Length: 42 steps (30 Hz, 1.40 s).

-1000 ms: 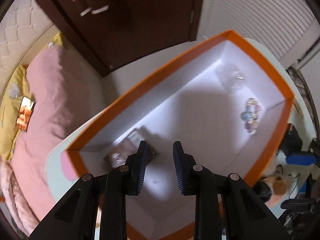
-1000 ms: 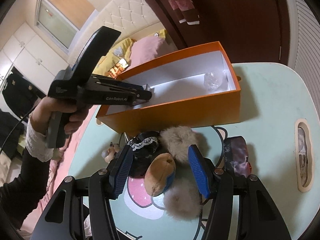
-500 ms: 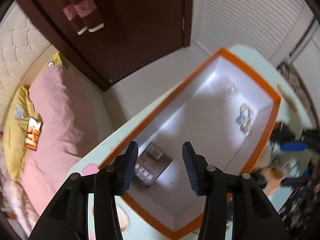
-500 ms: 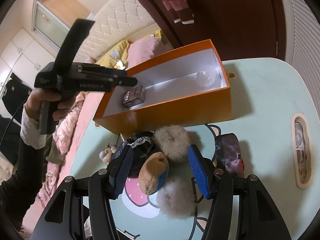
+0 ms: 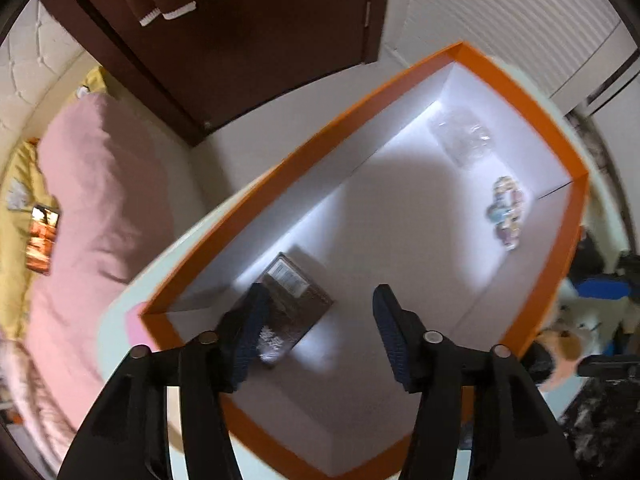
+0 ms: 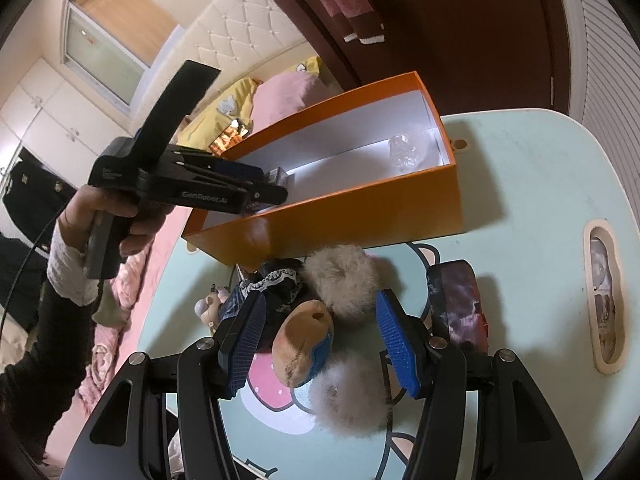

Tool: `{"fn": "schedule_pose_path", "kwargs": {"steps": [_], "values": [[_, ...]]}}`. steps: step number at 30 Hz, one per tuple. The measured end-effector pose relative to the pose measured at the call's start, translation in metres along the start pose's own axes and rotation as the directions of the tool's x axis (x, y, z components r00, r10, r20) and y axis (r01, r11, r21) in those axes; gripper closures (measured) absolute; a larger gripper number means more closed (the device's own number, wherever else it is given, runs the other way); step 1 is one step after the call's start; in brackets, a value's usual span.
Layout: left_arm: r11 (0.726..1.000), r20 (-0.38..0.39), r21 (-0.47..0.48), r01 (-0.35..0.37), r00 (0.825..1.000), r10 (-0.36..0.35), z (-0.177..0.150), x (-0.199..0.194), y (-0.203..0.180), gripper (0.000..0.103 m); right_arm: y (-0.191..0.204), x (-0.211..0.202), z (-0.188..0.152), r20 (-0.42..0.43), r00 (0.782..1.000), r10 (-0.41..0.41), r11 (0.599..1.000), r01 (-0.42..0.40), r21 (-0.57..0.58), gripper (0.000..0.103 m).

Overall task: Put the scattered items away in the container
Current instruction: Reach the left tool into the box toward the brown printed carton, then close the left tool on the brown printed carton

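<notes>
Left gripper (image 5: 318, 322) above the near end of the orange box (image 5: 558, 264), jaws spread and empty after just widening from the near-closed stance a second ago. Brown packet (image 5: 298, 300), then half hidden between the pads, now flat on the white floor of the box below the left finger, released. Bead bracelet (image 5: 506, 212) and clear plastic wrapper (image 5: 460, 140) unmoved at the far end. Right gripper (image 6: 320, 336) unchanged: parted, hovering around the plush toy (image 6: 304, 342) among the furry pompoms (image 6: 344, 280) on the mint table (image 6: 520, 208), contact unclear.
</notes>
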State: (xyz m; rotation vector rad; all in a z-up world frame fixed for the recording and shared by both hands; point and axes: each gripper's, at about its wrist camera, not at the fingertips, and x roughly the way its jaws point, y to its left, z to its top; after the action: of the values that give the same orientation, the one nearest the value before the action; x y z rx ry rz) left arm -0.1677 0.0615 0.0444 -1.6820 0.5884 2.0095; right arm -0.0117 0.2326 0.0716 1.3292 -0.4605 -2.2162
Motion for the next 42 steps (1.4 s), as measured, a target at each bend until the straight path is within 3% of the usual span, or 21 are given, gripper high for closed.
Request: {"fn": "schedule_pose_path", "kwargs": {"steps": [5, 7, 10, 15, 19, 25, 28, 31, 34, 36, 40, 42], "values": [[0.989, 0.024, -0.053, 0.141, 0.990, -0.140, -0.002, -0.010, 0.002, 0.047, 0.001, 0.003, 0.000, -0.007, 1.000, 0.002, 1.000, -0.002, 0.002, 0.045], [0.984, 0.065, -0.070, 0.163, 0.985, -0.158, -0.001, -0.019, 0.006, 0.047, 0.001, 0.003, 0.001, -0.007, 1.000, 0.001, 1.000, -0.001, -0.002, 0.045], [0.991, 0.123, -0.062, 0.119, 0.986, -0.110, 0.004, -0.041, 0.011, 0.047, 0.003, 0.003, 0.001, -0.005, 1.000, 0.002, 1.000, -0.002, -0.003, 0.045], [0.999, 0.075, 0.019, 0.048, 0.996, -0.049, 0.003, -0.042, 0.011, 0.047, 0.003, 0.005, 0.001, -0.004, 1.000, 0.002, 1.000, -0.002, 0.003, 0.045], [0.990, 0.007, -0.130, 0.055, 0.998, -0.055, -0.001, -0.013, 0.019, 0.047, 0.003, 0.006, 0.001, -0.005, 1.000, 0.007, 1.000, -0.007, 0.009, 0.045], [0.965, 0.052, -0.257, 0.044, 0.998, -0.032, -0.005, -0.007, 0.014, 0.047, 0.005, 0.009, 0.002, -0.015, 1.000, 0.007, 1.000, -0.007, 0.001, 0.045], [0.961, 0.060, -0.276, -0.017, 0.998, 0.035, -0.006, -0.003, 0.008, 0.043, 0.004, 0.009, 0.002, -0.013, 1.000, 0.008, 1.000, -0.008, 0.009, 0.045], [0.965, 0.062, -0.249, -0.080, 0.993, 0.098, -0.006, 0.004, 0.000, 0.032, 0.003, 0.009, 0.003, -0.012, 1.000, 0.014, 1.000, -0.014, 0.015, 0.045], [0.955, 0.075, -0.266, -0.133, 0.985, 0.158, -0.008, 0.005, -0.004, 0.032, 0.003, 0.009, 0.003, -0.014, 1.000, 0.014, 1.000, -0.014, 0.014, 0.045], [0.938, 0.091, -0.322, -0.126, 0.982, 0.164, -0.012, 0.000, 0.000, 0.032, 0.001, 0.009, 0.003, -0.017, 1.000, 0.014, 1.000, -0.014, 0.015, 0.045], [0.915, 0.110, -0.401, -0.051, 0.989, 0.103, -0.015, -0.008, 0.010, 0.032, -0.003, 0.007, 0.003, -0.016, 1.000, 0.014, 1.000, -0.014, 0.024, 0.045], [0.915, 0.090, -0.395, -0.076, 0.989, 0.121, -0.014, -0.004, 0.010, 0.032, -0.005, 0.007, 0.003, -0.016, 1.000, 0.016, 0.999, -0.016, 0.029, 0.045]]}}
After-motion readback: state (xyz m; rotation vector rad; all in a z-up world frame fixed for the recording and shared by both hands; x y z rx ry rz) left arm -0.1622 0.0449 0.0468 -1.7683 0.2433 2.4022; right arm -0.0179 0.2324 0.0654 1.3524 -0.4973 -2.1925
